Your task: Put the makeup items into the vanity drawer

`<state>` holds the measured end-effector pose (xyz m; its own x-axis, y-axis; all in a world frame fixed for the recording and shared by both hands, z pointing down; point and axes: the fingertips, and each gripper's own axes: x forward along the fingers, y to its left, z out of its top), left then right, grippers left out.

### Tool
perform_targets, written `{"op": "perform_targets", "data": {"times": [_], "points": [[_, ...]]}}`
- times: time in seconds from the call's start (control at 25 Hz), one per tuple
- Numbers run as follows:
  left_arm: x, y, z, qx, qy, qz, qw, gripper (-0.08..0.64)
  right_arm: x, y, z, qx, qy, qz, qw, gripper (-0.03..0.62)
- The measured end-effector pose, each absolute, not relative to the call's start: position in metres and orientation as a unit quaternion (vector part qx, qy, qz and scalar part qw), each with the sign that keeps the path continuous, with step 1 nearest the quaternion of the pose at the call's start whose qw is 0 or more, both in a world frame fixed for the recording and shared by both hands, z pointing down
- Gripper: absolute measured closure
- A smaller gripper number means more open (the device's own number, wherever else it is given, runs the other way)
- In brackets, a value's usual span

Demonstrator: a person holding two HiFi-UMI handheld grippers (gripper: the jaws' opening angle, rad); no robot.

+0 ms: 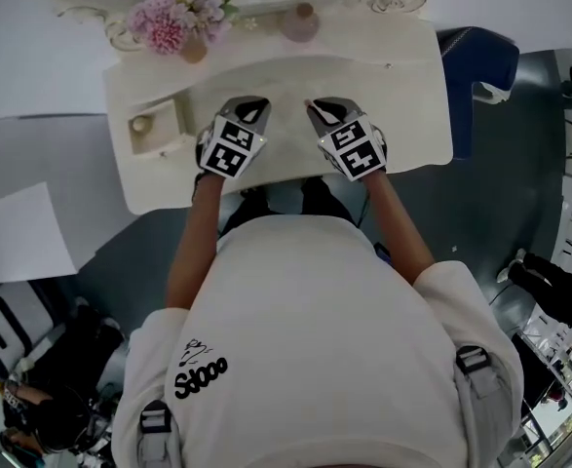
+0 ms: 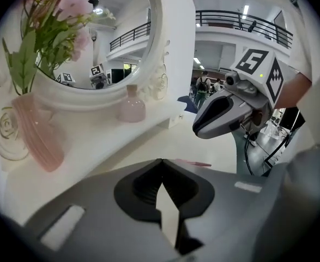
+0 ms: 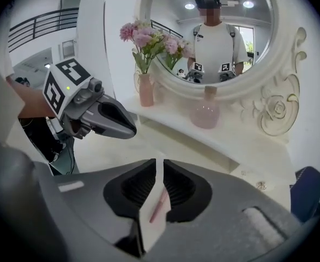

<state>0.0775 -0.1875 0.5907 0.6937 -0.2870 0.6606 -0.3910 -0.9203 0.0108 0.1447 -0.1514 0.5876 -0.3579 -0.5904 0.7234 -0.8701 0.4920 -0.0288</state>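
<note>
A thin pink makeup pencil (image 3: 158,205) lies on the cream vanity top (image 1: 402,86); it shows through the narrow gap of my right gripper (image 3: 160,161), whose pads do not press on it. In the left gripper view the pencil (image 2: 195,163) rests just past my left gripper (image 2: 161,161), which is shut and empty. In the head view both grippers hover side by side over the table's middle, left gripper (image 1: 250,111) and right gripper (image 1: 322,109). The small drawer (image 1: 178,115) stands open at the table's left with a round item (image 1: 141,123) inside.
A pink vase of flowers (image 1: 193,47) and a pink bottle (image 1: 300,22) stand on the raised shelf under the round mirror (image 3: 214,37). A blue chair (image 1: 476,61) is right of the vanity. A white sheet (image 1: 22,232) lies on the floor at left.
</note>
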Motion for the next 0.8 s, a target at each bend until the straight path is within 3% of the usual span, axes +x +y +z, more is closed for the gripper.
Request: {"op": "perform_targets", "data": {"times": [0.28,0.8], "points": [[0.079,-0.167,0.615,0.905,-0.188,0.369,0.102,0.543,0.149,-0.139,0.631,0.420,-0.791,0.230,0.380,0.482],[0.052,-0.154,0.628,0.883,-0.230,0.388,0.126,0.543,0.157,-0.123,0.697,0.381,-0.769,0.262,0.442,0.474]]}}
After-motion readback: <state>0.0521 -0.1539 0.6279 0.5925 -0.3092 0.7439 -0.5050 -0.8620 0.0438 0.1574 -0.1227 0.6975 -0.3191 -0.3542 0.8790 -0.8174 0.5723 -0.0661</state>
